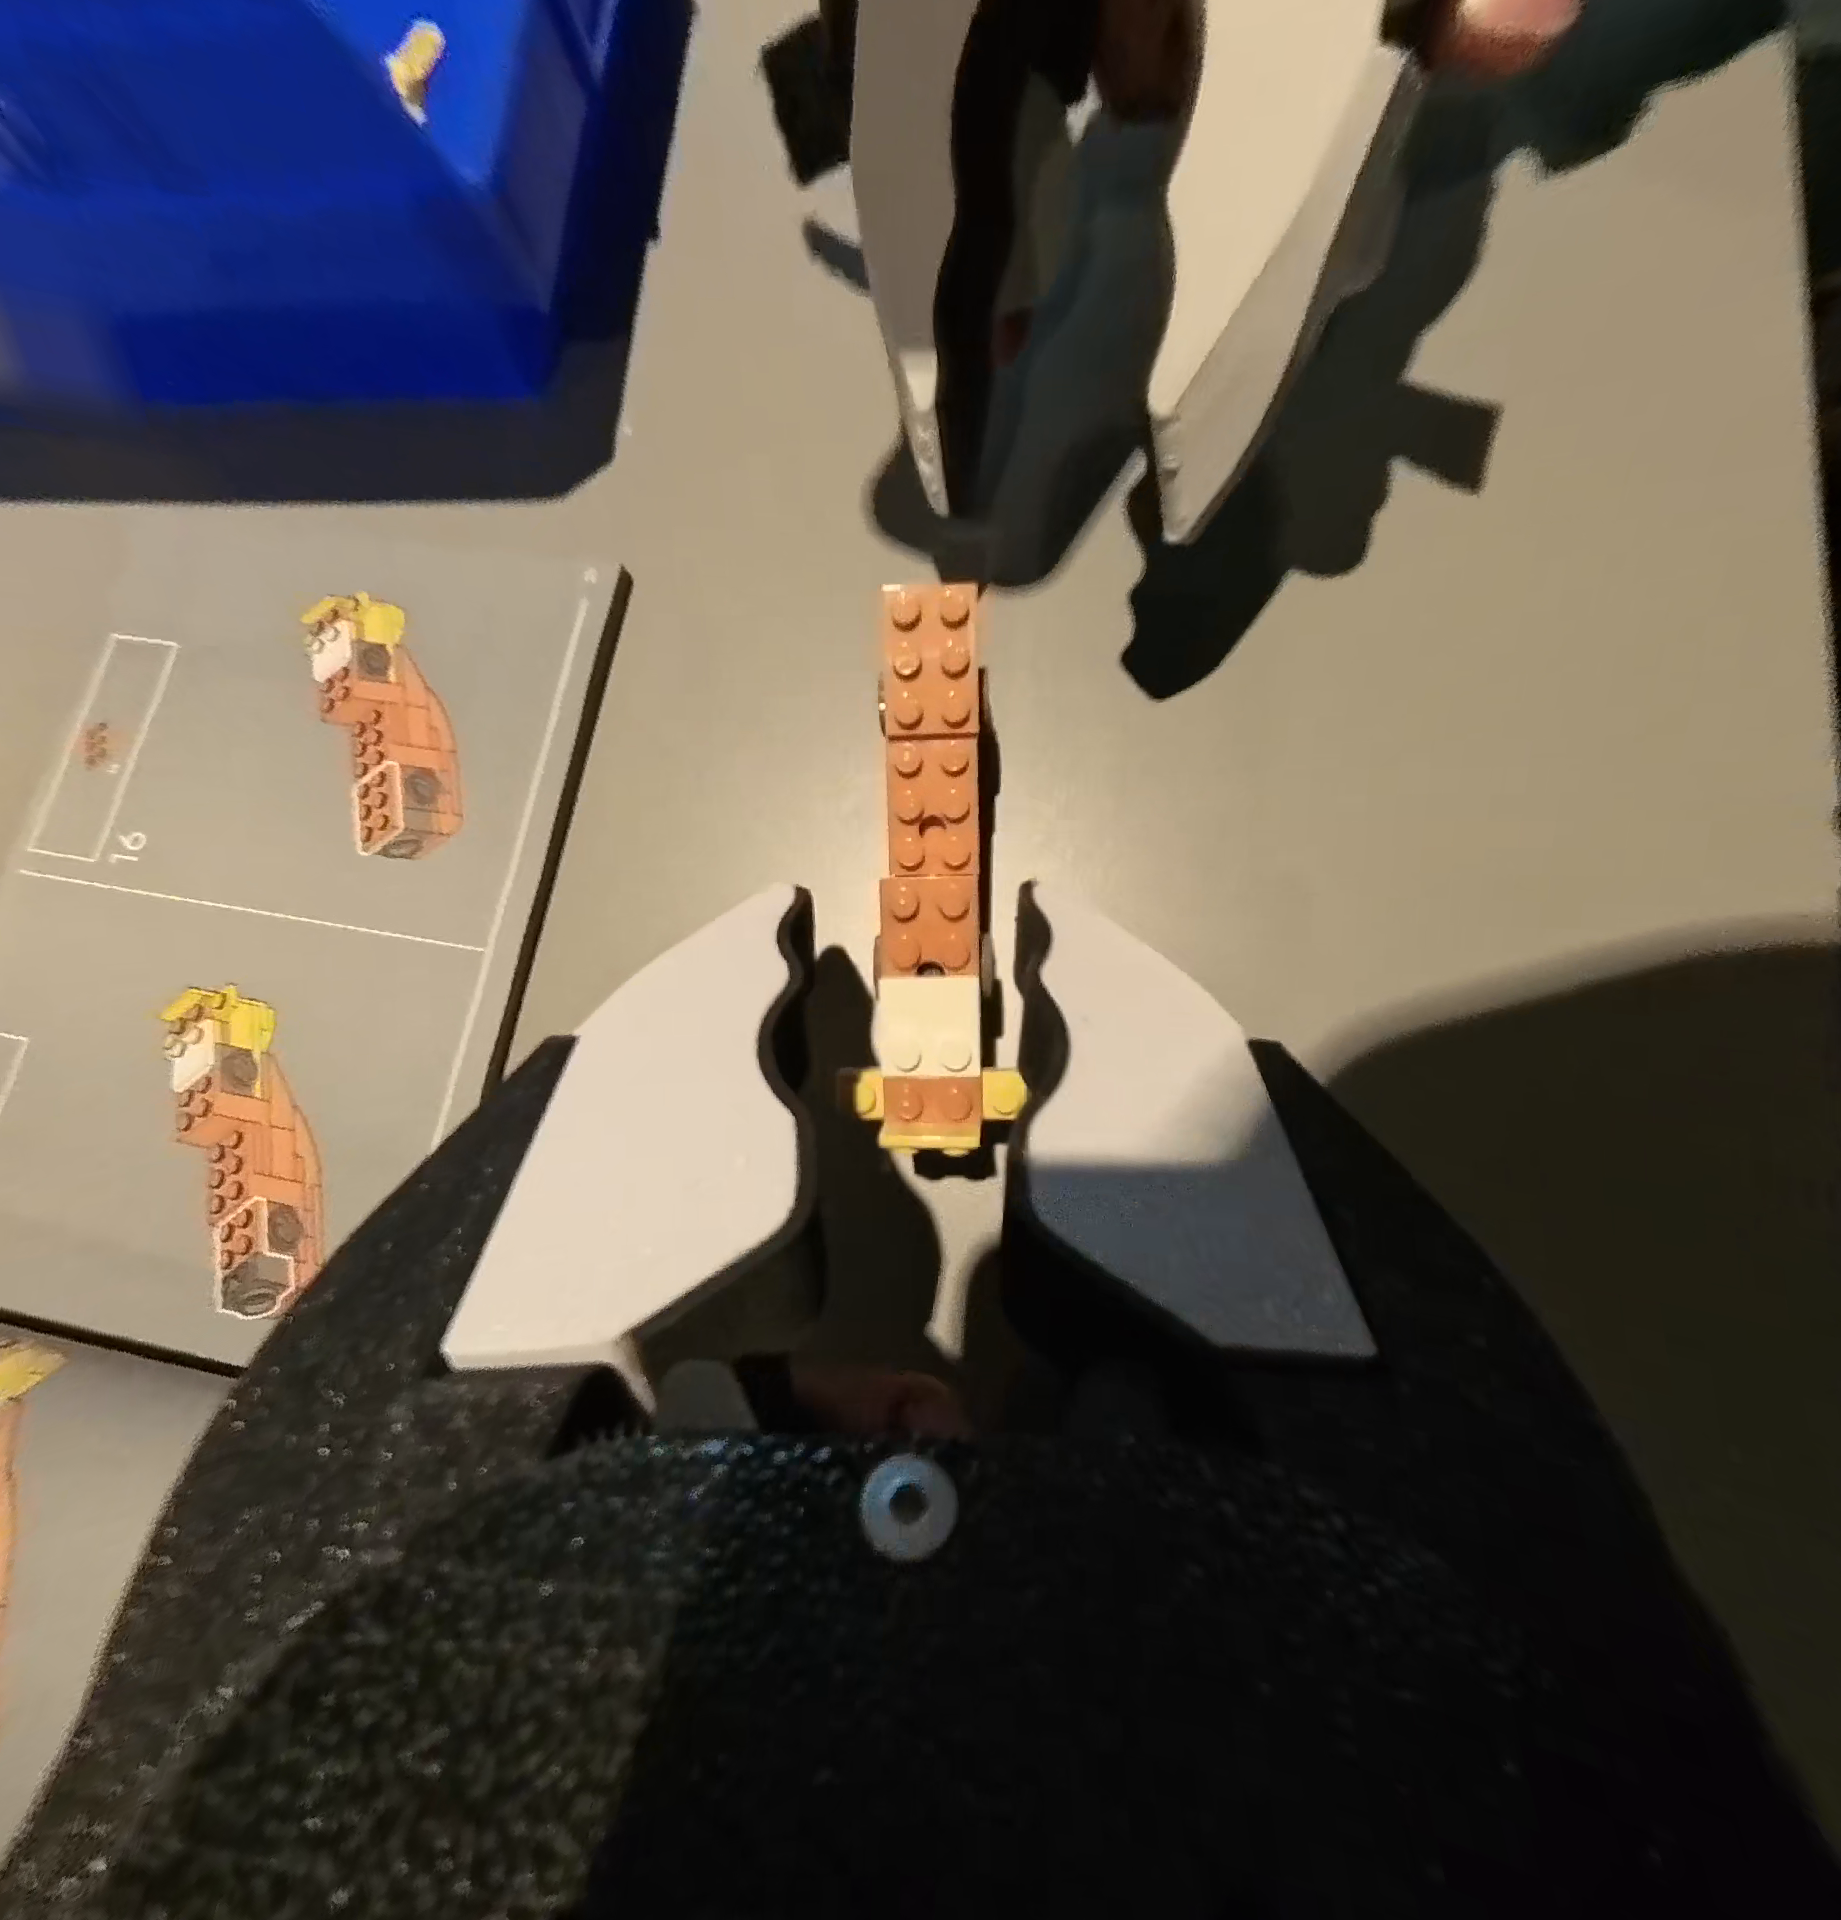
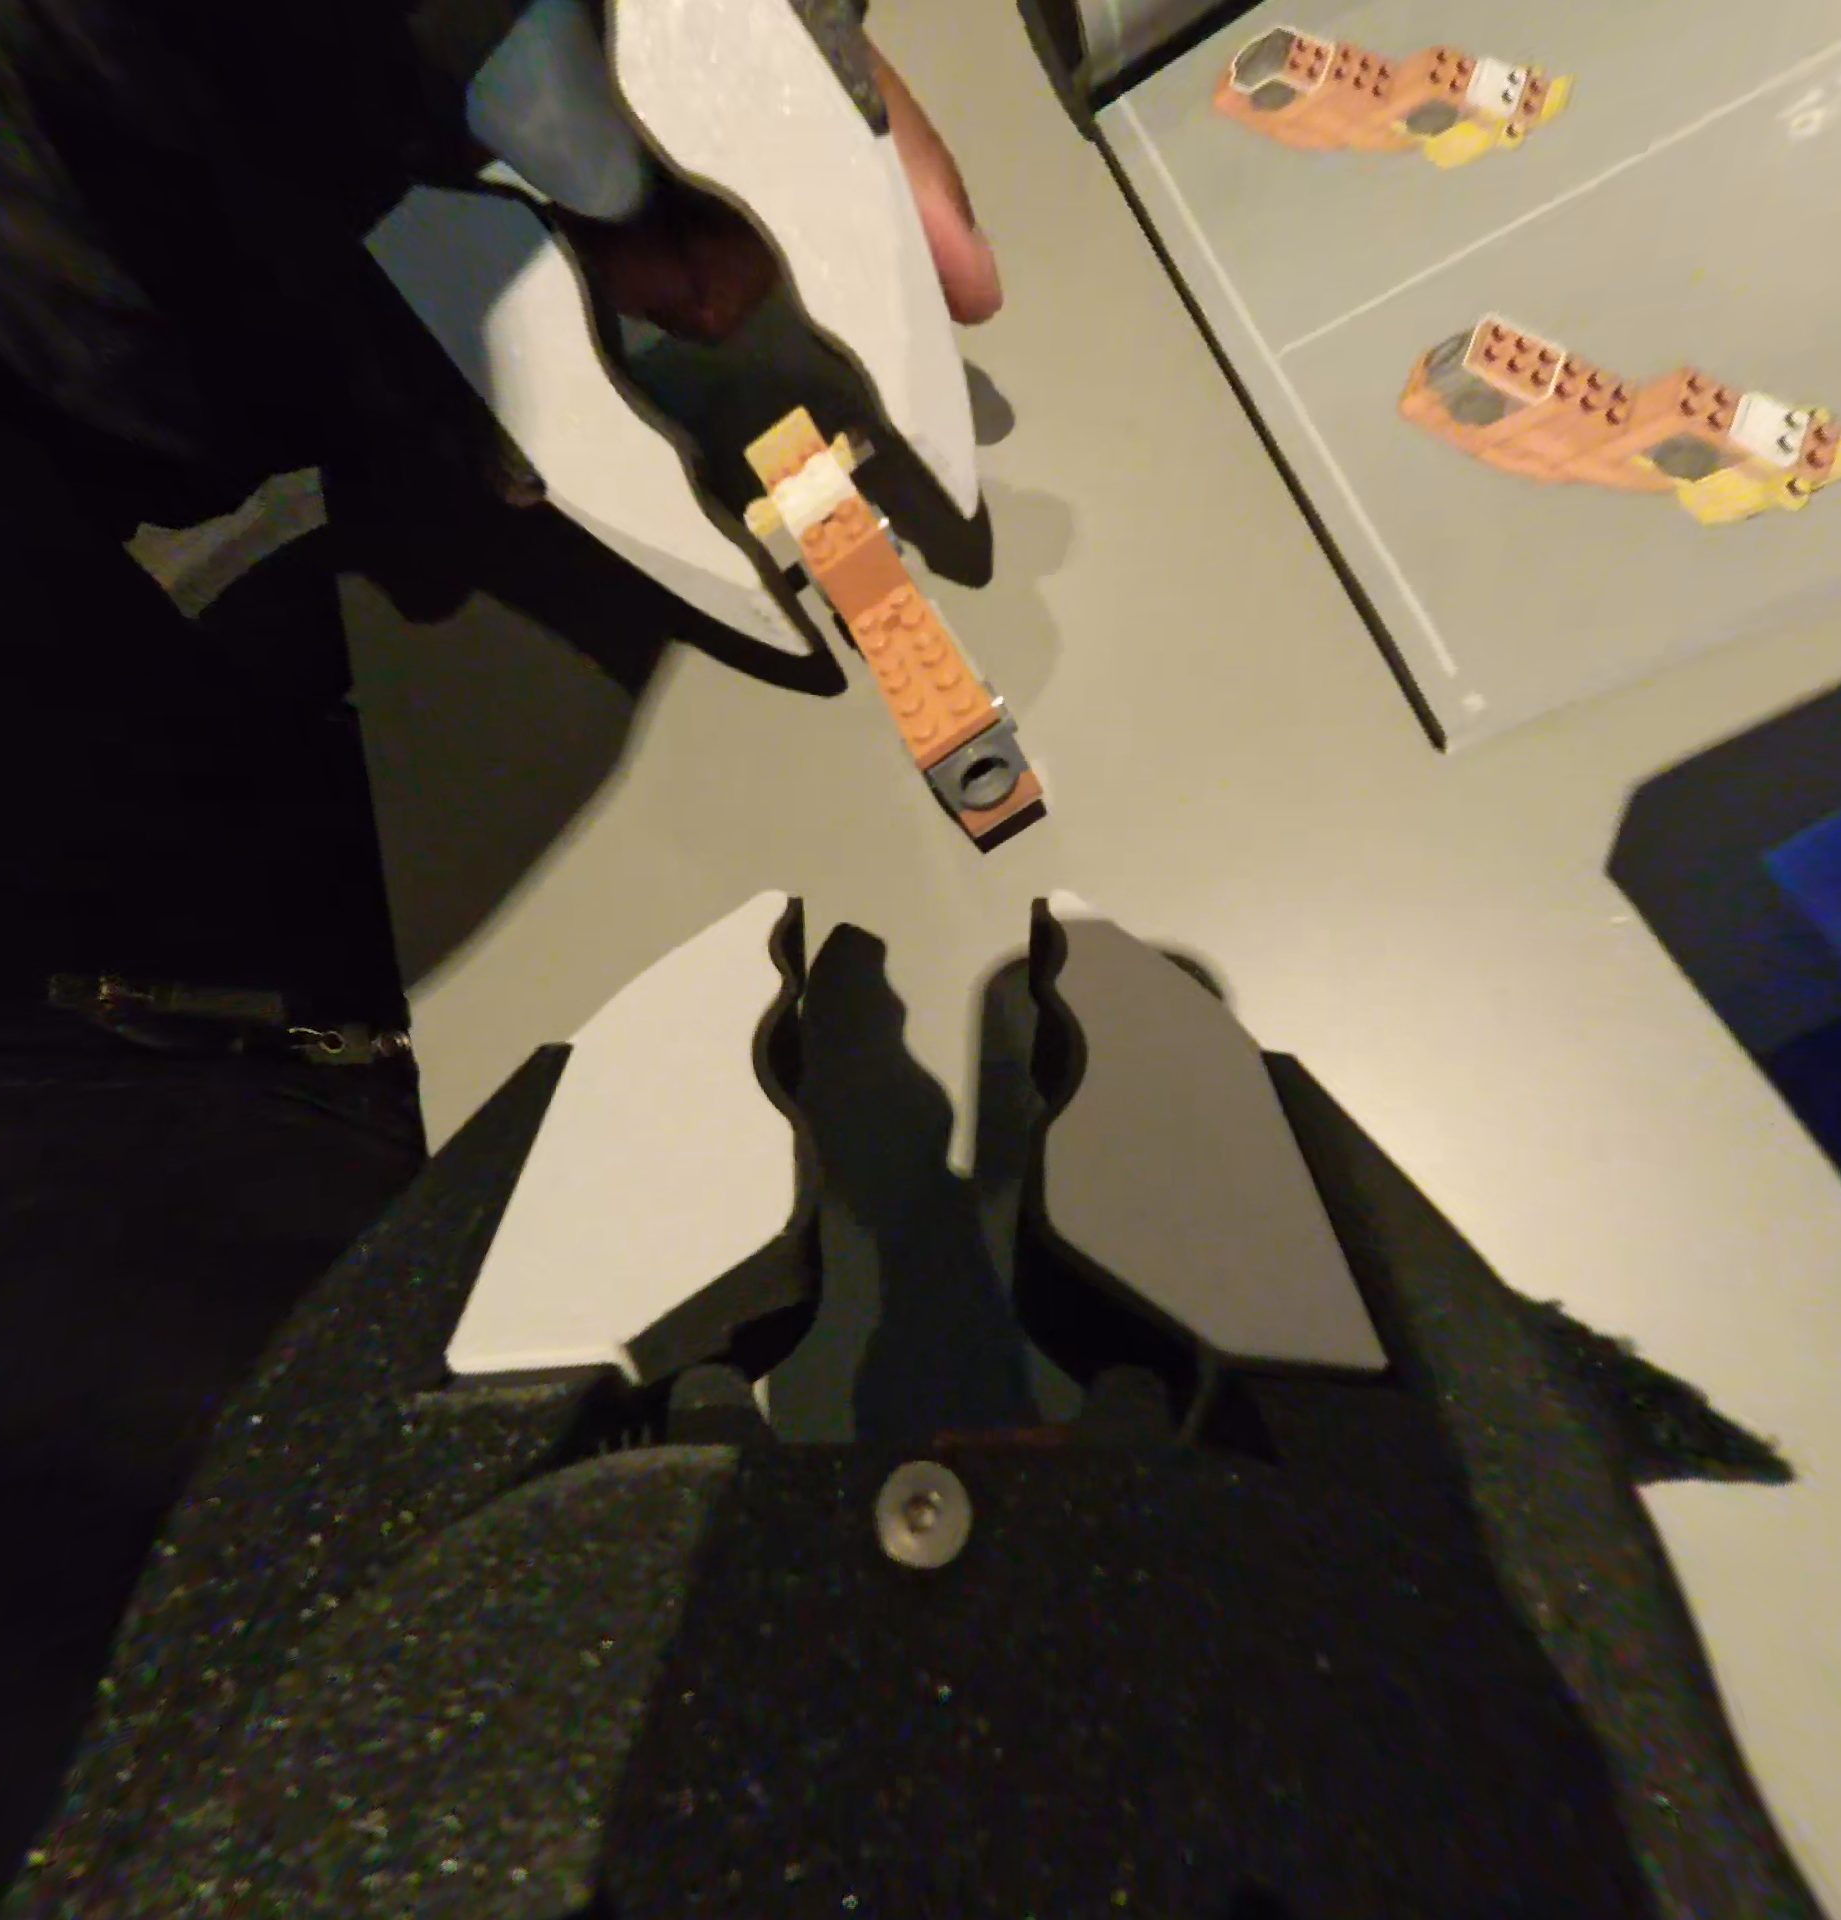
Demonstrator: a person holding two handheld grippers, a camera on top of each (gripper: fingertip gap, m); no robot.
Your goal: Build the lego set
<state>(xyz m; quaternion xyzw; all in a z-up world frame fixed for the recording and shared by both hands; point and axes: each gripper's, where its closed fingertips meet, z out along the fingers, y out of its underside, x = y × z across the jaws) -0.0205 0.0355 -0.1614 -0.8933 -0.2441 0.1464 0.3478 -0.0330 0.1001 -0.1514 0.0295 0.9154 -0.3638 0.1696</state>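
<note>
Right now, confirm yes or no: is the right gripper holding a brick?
No: the right gripper is open and empty, its fingers short of the lego model.

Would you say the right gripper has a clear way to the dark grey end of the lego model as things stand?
Probably yes. The right gripper is open and empty, and the lego model's dark grey end faces it across bare table. The left gripper straddles only the yellow end.

You can't tell whether your left gripper (image 1: 911,904) actually pinches the lego model (image 1: 934,831), since shadow fills the gap beside its yellow end. The blue bin (image 1: 272,208) at far left is blurred and cropped. The instruction sheet (image 1: 272,935) runs off the left edge.
</note>
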